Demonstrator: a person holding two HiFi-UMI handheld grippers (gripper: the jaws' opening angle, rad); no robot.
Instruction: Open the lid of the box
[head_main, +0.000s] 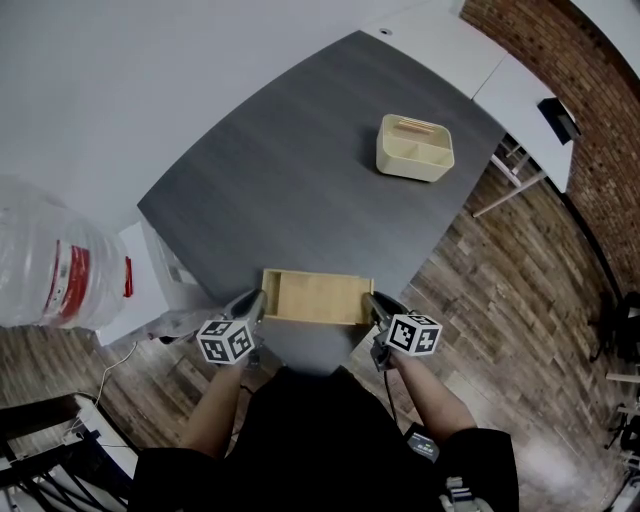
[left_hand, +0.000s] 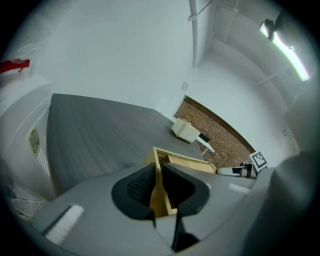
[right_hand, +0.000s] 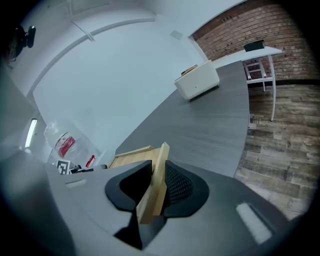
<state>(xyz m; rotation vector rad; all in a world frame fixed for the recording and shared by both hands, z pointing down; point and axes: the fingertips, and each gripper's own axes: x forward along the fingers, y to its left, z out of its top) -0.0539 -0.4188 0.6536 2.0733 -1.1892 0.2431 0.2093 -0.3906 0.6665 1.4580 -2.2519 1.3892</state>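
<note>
Grey table (head_main: 300, 170) fills mid-frame; the wooden box (head_main: 316, 297) sits at its lower edge, long axis running left to right. My left gripper (head_main: 252, 306) clamps its left end wall, my right gripper (head_main: 378, 310) the right end, both equally near

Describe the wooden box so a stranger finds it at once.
Start at the dark grey table. At its near end sits the wooden box. Unlike the cream caddy farther off, it is shallow, tan and rectangular.
</note>
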